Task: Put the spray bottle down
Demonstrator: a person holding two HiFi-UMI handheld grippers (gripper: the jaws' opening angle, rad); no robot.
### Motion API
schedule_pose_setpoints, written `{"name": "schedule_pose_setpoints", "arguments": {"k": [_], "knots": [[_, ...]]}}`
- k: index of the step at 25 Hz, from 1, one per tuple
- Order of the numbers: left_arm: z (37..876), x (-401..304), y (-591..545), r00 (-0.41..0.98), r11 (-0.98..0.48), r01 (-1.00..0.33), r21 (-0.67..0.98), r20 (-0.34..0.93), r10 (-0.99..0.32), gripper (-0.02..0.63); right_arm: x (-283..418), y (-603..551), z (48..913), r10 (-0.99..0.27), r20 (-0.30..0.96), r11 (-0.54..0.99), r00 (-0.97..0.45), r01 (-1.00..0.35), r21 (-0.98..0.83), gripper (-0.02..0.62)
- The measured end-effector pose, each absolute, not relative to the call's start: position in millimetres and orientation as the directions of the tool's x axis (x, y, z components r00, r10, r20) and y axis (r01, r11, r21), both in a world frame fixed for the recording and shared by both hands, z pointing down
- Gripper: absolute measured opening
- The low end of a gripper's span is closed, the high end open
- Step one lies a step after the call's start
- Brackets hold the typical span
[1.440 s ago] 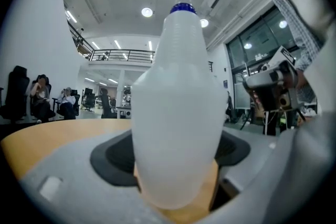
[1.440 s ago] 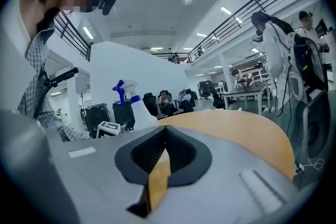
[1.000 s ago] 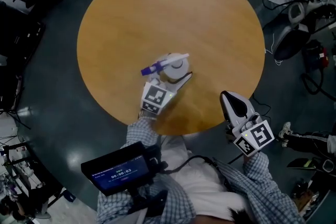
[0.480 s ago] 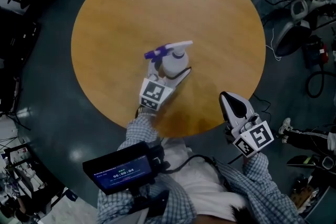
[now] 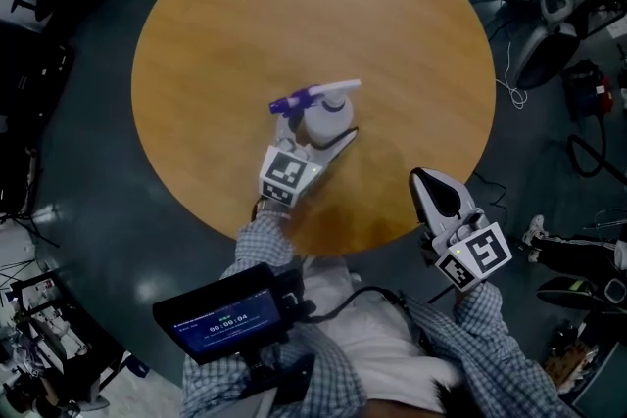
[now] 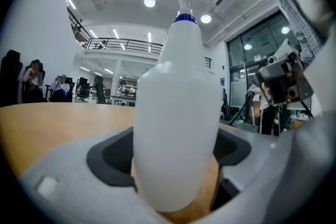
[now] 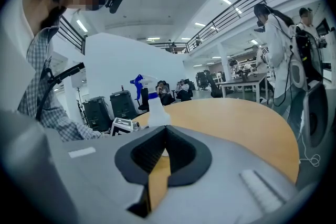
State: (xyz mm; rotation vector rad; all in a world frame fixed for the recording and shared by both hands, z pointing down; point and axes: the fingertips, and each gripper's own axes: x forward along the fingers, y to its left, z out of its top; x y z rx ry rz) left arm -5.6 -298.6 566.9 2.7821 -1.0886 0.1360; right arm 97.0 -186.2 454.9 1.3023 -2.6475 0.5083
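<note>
A white spray bottle with a blue trigger head stands upright over the round wooden table, near its front middle. My left gripper is shut on the bottle's body from the near side. In the left gripper view the bottle fills the gap between the jaws of the left gripper; whether its base touches the wood I cannot tell. My right gripper hangs off the table's front right edge, shut and empty. From the right gripper the bottle shows beyond the closed pads.
A dark device with a lit screen hangs at the person's chest. Bags, a helmet-like object and cables lie on the floor to the right of the table. Dark cases stand at the left.
My left gripper carried the bottle a little farther onto the table over the last second, then held still. The right gripper stayed put.
</note>
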Motion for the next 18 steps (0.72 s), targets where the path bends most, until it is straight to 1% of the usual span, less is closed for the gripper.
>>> {"name": "schedule_pose_setpoints", "arguments": {"k": [6,9,13,14,15,16,17,18], "knots": [[569,-26,-299,0.729,-0.724,-0.682,0.104,0.175,-0.661,0.453,81,-197,448,-0.731,0.279,0.578,-0.622,-0.783,-0.230,0.003],[573,-46,-295,0.702,-0.696,-0.710,0.107,0.184,-0.688,0.453,73,-199,448,-0.726,0.279,0.586,-0.629,-0.777,-0.229,0.003],[562,-70,-288,0.664,-0.647,-0.748,0.151,0.147,-0.733,0.440,66,-196,446,-0.724,0.271,0.592,-0.635,-0.772,-0.230,0.003],[561,-77,-286,0.648,-0.631,-0.761,0.148,0.147,-0.747,0.407,64,-196,445,-0.723,0.269,0.592,-0.636,-0.772,-0.232,0.003],[559,-84,-285,0.632,-0.617,-0.775,0.136,0.152,-0.760,0.331,63,-196,443,-0.723,0.268,0.592,-0.636,-0.771,-0.233,0.003],[557,-90,-283,0.615,-0.603,-0.789,0.120,0.160,-0.773,0.197,61,-197,441,-0.723,0.268,0.592,-0.636,-0.772,-0.234,0.003],[554,-96,-281,0.599,-0.590,-0.801,0.107,0.165,-0.784,0.043,60,-197,438,-0.723,0.268,0.592,-0.636,-0.771,-0.235,0.003],[549,-101,-280,0.588,-0.579,-0.809,0.104,0.164,-0.792,-0.002,58,-198,436,-0.724,0.266,0.592,-0.637,-0.771,-0.234,0.003]]}}
